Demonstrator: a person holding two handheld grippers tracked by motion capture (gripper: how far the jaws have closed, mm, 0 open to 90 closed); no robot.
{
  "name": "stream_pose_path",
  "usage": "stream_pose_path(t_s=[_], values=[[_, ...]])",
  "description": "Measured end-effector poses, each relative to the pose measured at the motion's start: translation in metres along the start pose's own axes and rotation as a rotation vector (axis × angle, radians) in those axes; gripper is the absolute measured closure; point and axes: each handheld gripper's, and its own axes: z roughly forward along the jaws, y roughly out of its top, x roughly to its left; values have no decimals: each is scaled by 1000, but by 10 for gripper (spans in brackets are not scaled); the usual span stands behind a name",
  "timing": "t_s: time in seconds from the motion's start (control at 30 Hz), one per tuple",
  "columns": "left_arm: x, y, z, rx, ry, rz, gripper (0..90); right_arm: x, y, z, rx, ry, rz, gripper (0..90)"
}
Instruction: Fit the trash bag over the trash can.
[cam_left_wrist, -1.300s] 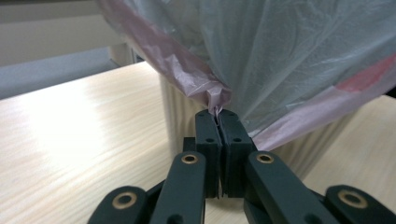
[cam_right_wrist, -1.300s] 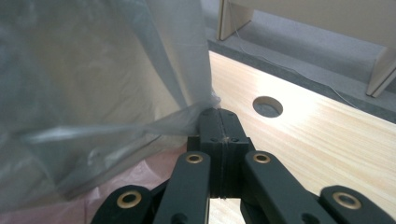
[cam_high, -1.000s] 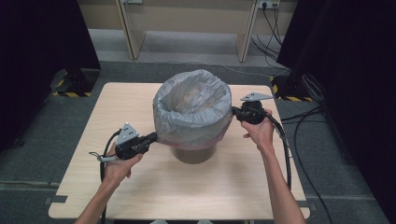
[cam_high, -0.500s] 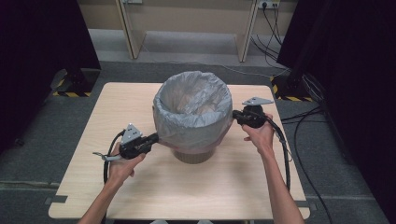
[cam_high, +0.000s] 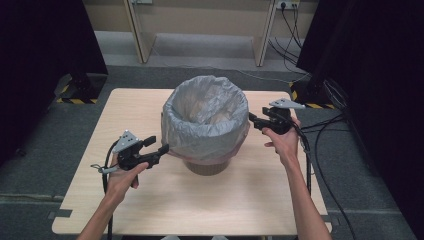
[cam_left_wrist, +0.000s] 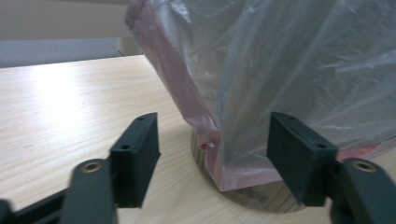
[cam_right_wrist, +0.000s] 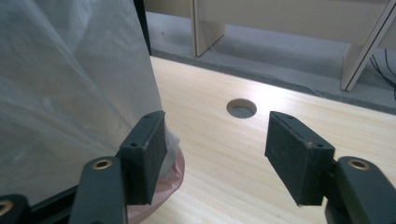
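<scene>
A round bin (cam_high: 207, 166) stands mid-table, lined with a grey plastic bag (cam_high: 206, 117) that folds over its rim and hangs down the sides. My left gripper (cam_high: 158, 145) sits at the bin's lower left. Its jaws have just been opening, and in the left gripper view (cam_left_wrist: 214, 135) the bag's pink-edged hem (cam_left_wrist: 205, 135) hangs loose between them without being pressed. My right gripper (cam_high: 252, 120) is at the bag's right side near the rim. Its jaws have also just been opening (cam_right_wrist: 217, 130); the bag (cam_right_wrist: 70, 93) lies against the outside of one pad, with bare table between the pads.
The light wooden table (cam_high: 150, 200) has a round cable hole (cam_right_wrist: 241, 108) beyond the right gripper. Cables trail off the table's right side (cam_high: 320, 135). Desk legs (cam_high: 262, 35) and dark curtains stand on the grey floor behind.
Both grippers' jaws went from shut on the bag's edge to open, letting it go. The stretched, tilted bag has settled down around the bin. Hands barely moved.
</scene>
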Motion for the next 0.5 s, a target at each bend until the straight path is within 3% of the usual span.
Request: stream_pose_path(t_s=[0.23, 0.37, 0.5], values=[[3, 1, -10, -16, -35, -9, 177, 2, 7, -5, -36, -12, 10, 292], [5, 0, -16, -26, -58, -1, 159, 3, 10, -8, -36, -18, 8, 275], [9, -5, -20, 5, -57, 11, 156, 3, 14, -12, -41, -29, 9, 251]])
